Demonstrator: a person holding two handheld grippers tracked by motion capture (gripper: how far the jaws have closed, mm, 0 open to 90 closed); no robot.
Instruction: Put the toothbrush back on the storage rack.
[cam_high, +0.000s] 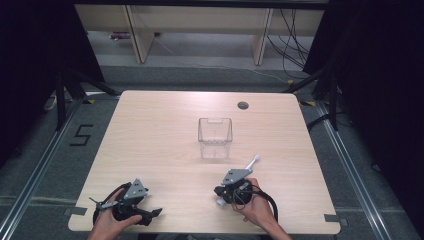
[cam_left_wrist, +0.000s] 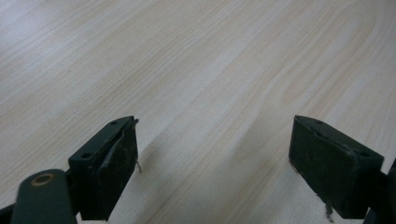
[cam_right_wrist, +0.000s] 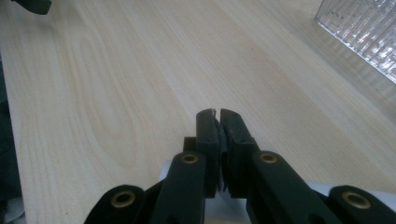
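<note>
A person holds a gripper in each hand near the table's front edge. My right gripper (cam_high: 218, 191) points left, with its jaws shut (cam_right_wrist: 218, 116) over the wood. A thin white stick-like item (cam_high: 253, 161) runs under it from the back right to a white end by the hand. In the right gripper view that white item (cam_right_wrist: 327, 190) shows below the jaws near their base; whether it is pinched I cannot tell. My left gripper (cam_high: 145, 212) lies at the front left, its jaws standing wide open (cam_left_wrist: 212, 158) over bare wood with nothing between them.
A clear ribbed plastic container (cam_high: 215, 136) stands upright mid-table, behind the right gripper, and its wall (cam_right_wrist: 364, 32) fills the top right corner of the right gripper view. A dark cable hole (cam_high: 243, 105) sits near the far edge of the light wooden table (cam_high: 160, 130).
</note>
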